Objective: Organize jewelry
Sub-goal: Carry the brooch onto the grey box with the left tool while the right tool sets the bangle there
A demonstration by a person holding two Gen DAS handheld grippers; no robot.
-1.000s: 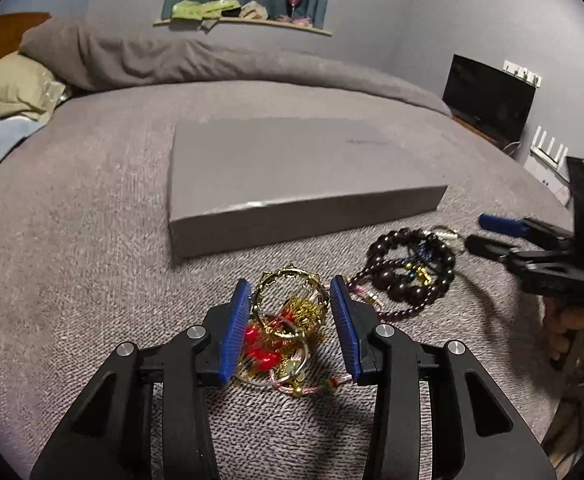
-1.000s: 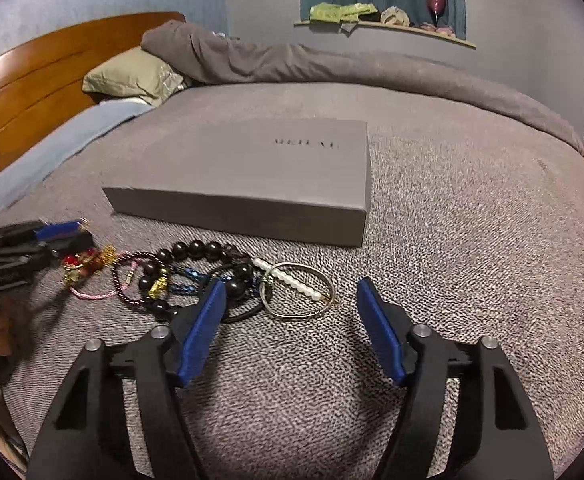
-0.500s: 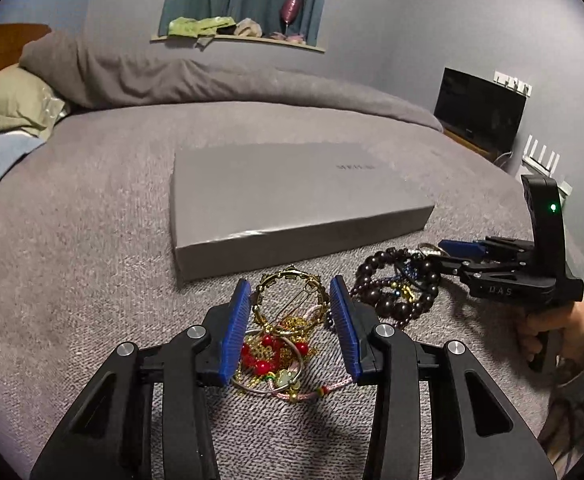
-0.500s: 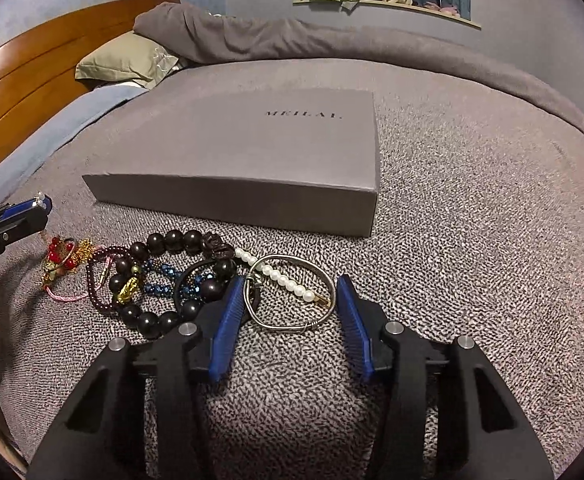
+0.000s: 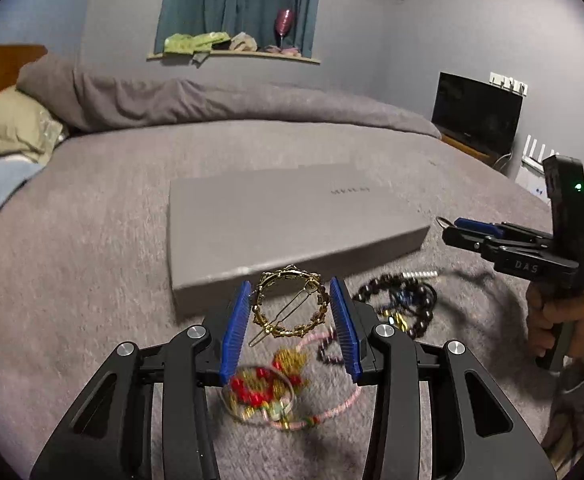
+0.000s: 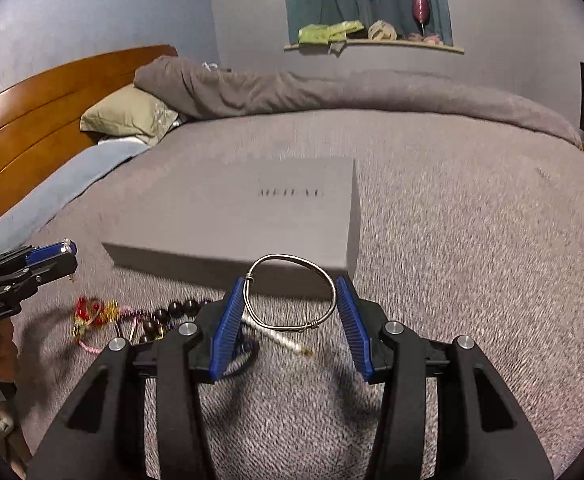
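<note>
While the left gripper (image 5: 290, 322) pinches a gold ring clip (image 5: 290, 307) upright, pin slanting, the right gripper (image 6: 292, 322) clamps a silver bangle (image 6: 292, 292) upright; both hang before the closed grey box (image 6: 244, 216), bead bracelets (image 5: 403, 308) below.

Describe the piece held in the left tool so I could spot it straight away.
Start at the flat grey box on the bed. Just in front of its near edge, the left gripper clamps a round gold wreath-shaped hair clip between blue pads. Unlike the beaded bracelets nearby, it is rigid metal with a pin across it.
</note>
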